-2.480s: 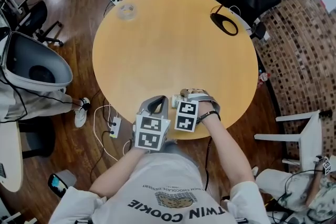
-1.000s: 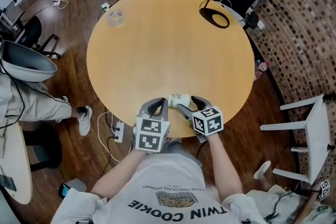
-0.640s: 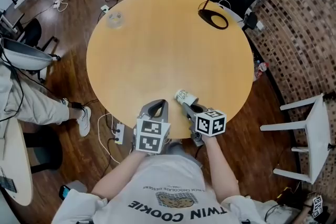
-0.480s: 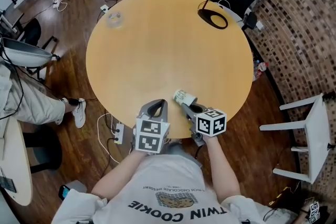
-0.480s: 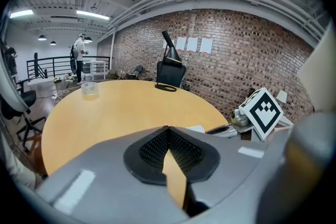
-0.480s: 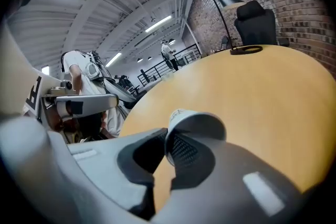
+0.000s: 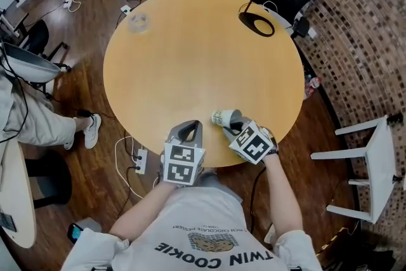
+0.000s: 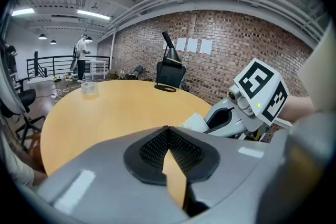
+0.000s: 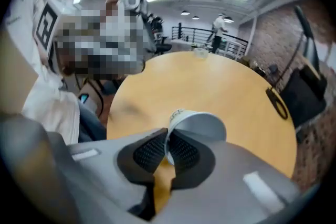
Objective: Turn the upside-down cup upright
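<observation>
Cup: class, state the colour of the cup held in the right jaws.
The cup is white, with a little print. It shows best in the right gripper view.

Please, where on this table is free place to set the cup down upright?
The whole middle of the table is bare, from the cup in the right gripper up to the clear container at far left and the black ring at far right. Only the near edge is crowded: the left gripper sits there beside it.
</observation>
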### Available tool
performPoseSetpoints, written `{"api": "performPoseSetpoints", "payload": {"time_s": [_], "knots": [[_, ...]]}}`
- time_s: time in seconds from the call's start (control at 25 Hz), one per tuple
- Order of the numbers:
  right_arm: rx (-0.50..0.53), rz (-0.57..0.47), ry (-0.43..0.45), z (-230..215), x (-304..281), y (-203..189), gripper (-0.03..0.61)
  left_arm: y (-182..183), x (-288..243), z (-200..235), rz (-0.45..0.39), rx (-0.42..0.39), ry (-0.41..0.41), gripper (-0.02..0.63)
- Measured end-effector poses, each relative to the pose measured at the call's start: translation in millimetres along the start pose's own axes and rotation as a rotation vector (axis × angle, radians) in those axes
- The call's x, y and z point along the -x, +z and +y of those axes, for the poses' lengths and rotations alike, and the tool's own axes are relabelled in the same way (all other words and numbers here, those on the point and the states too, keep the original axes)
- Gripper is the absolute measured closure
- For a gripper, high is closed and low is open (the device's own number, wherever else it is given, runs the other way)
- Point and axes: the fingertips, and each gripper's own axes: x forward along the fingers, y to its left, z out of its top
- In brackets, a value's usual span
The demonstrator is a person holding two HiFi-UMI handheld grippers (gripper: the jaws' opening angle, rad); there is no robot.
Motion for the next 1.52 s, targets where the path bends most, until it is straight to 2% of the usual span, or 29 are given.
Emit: {"api": "performPoseSetpoints", "payload": {"time_s": [0.08,0.2,0.4,0.52,0.72,0.88,1.0,1.28,1.52], "knots": [[0.174,0.116,0.000,4.4,1.9,-4.6,0.568,0.4,0.6,-0.4,-0.002,0.001,0.000,0.607],[0.374,0.245,0.025,12.7,-1.8,-11.8,0.566,1.8,2.0,-1.0,-0.006,0.002,0.001,0.607],[0.630,0.418,0.045,21.9,-12.2,-17.6,0.566,2.3,5.7,3.8,-0.014,0.011,0.008,0.607],[0.712,0.463,0.048,24.6,-20.2,-20.3,0.565,1.5,7.2,7.8,-0.019,0.018,0.016,0.607],[0.735,0.441,0.063,30.4,-28.0,-19.1,0.550,0.2,9.4,15.4,-0.018,0.027,0.030,0.607],[0.712,0.409,0.042,29.4,-27.1,-14.8,0.482,1.0,10.7,16.4,-0.017,0.027,0.030,0.607],[0.685,0.381,0.026,28.9,-23.4,-12.1,0.466,0.8,10.7,13.5,-0.019,0.023,0.023,0.607],[0.515,0.205,-0.020,31.2,0.7,14.4,0.465,-2.6,14.6,4.5,-0.032,0.005,-0.002,0.607],[0.401,0.134,-0.072,33.7,18.9,19.3,0.465,-4.3,23.3,-6.4,-0.043,-0.014,-0.032,0.607]]}}
